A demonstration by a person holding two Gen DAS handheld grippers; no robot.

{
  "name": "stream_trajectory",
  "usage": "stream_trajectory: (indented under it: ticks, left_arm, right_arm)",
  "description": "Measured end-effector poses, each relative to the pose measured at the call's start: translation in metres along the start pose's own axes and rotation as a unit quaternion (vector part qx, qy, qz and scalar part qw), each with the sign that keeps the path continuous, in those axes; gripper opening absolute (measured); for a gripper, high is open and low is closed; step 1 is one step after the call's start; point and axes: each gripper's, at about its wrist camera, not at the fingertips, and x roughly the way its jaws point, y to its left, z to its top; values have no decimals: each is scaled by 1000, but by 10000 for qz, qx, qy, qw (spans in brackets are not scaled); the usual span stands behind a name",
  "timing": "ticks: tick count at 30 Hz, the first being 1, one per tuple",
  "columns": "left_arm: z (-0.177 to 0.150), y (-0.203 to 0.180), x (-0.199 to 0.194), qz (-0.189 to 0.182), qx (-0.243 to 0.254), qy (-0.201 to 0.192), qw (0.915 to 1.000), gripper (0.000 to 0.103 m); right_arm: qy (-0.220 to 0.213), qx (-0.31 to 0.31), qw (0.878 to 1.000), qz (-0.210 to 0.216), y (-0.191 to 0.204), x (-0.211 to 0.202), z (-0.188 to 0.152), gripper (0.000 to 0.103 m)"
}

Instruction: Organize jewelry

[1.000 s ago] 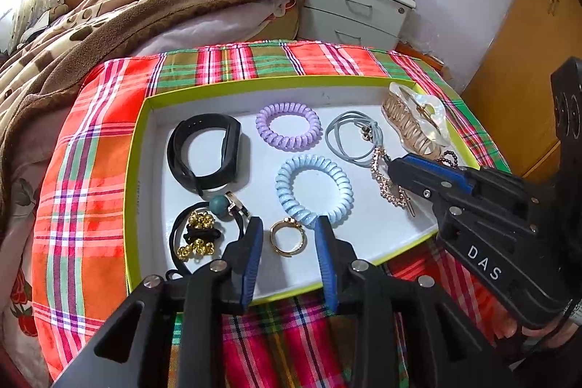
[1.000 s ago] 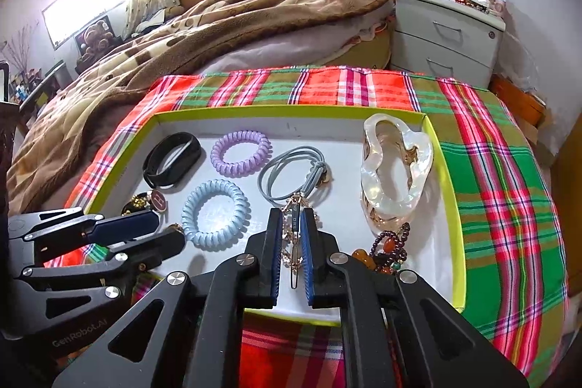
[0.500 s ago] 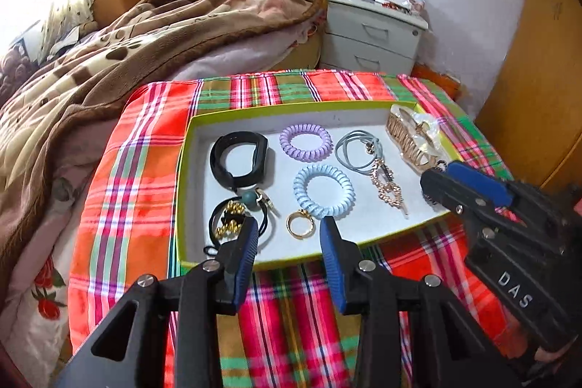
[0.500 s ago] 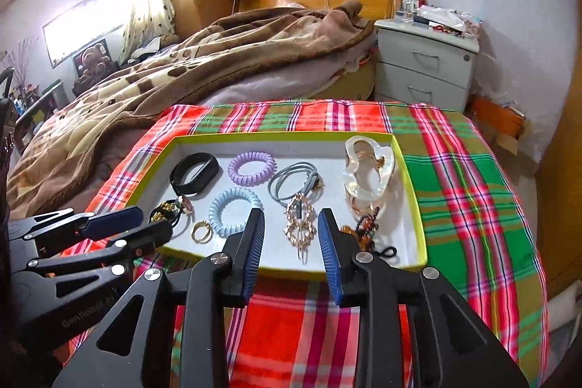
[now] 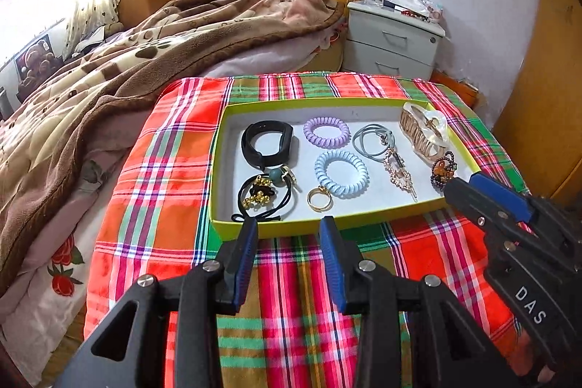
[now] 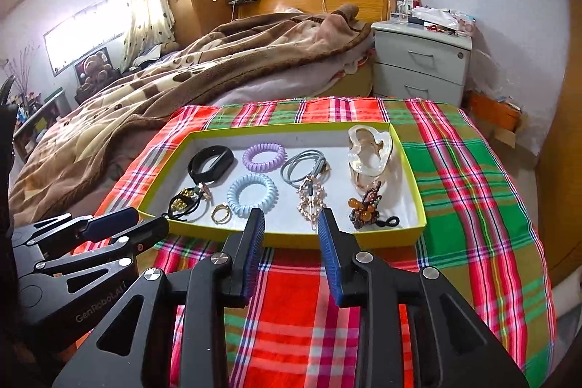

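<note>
Inside the green-rimmed tray [image 6: 407,239] on the plaid cloth [image 6: 465,170] lie a black band [image 6: 210,159], purple [image 6: 264,153] and blue hair coils [image 6: 251,194], a gold ring [image 6: 220,212], a gold hairpin [image 6: 310,200] and a pearly claw clip [image 6: 369,150]. Both claws, left [image 5: 289,260] and right [image 6: 291,255], hang spread and empty over the cloth just before the tray's near rim. Behind is a bed with a brown blanket [image 6: 182,75].

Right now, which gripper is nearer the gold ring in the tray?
Left. The left gripper hangs open just outside the tray's near rim, directly facing the gold ring. The right gripper sits farther along that rim, facing the crystal hair clip.
</note>
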Motion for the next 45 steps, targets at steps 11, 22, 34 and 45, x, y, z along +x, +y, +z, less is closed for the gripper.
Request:
stream_trajectory:
  ticks: [11,22,34,45]
  left_arm:
    - [-5,0,-2,5,-23,48,10000,37]
    - [-7,0,-3,22,-39,60,10000,37]
    - [-8,0,-5,14,-33,52,10000,37]
    - [-7,1,-5,3,-32,51,10000,37]
  right_arm:
    - [43,57,10000,35,3,-3,-6,31]
    - [42,118,9999,18,1,-6,-9,31]
    - [70,83,9999,11,5,-8,-11,31]
    - [70,79,9999,10,5,-7,-11,31]
